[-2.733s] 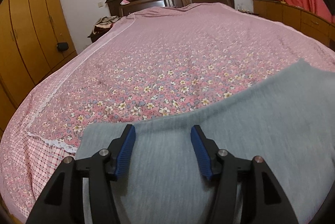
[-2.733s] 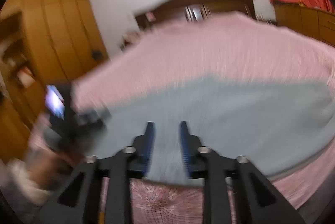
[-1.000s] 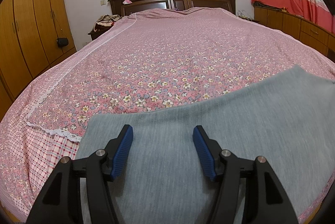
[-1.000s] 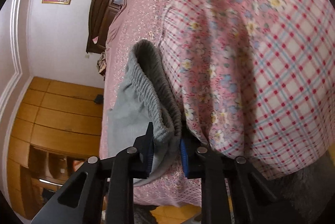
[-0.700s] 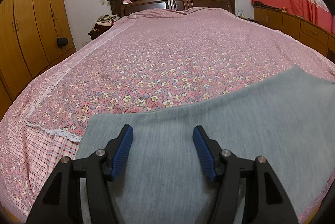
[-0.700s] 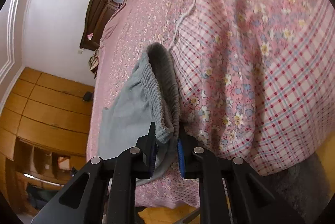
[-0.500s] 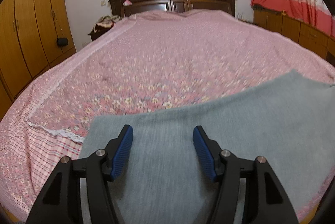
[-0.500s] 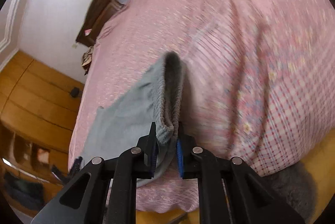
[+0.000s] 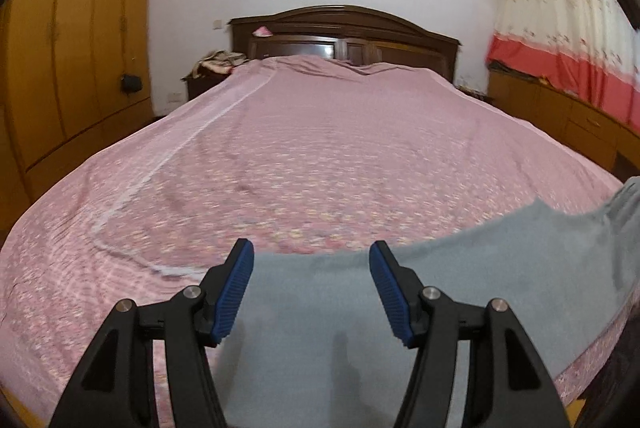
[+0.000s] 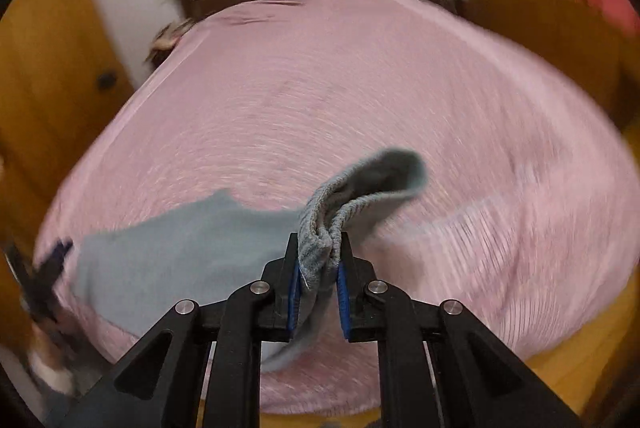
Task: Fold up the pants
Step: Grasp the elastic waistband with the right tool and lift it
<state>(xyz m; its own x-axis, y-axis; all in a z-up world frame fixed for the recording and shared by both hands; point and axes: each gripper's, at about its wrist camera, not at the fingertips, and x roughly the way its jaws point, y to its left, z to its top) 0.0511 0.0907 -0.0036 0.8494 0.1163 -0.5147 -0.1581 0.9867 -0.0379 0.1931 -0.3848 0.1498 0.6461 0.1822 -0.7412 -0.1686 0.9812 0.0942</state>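
On the bed (image 9: 320,147), grey pants (image 9: 320,328) lie at the near edge. Versus a second ago, right claw (image 10: 318,282), clamped on the elastic waistband (image 10: 320,240), has lifted it and rolled upright. Left claw (image 9: 312,292) raised slightly, jaws apart above the fabric, angled down.

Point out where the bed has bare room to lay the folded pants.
The pink floral bedspread lies bare from the dark wooden headboard down to the grey knit pants. The near edge is crowded: the pants cover it, the open left tool over them, the right tool clamping their waistband.
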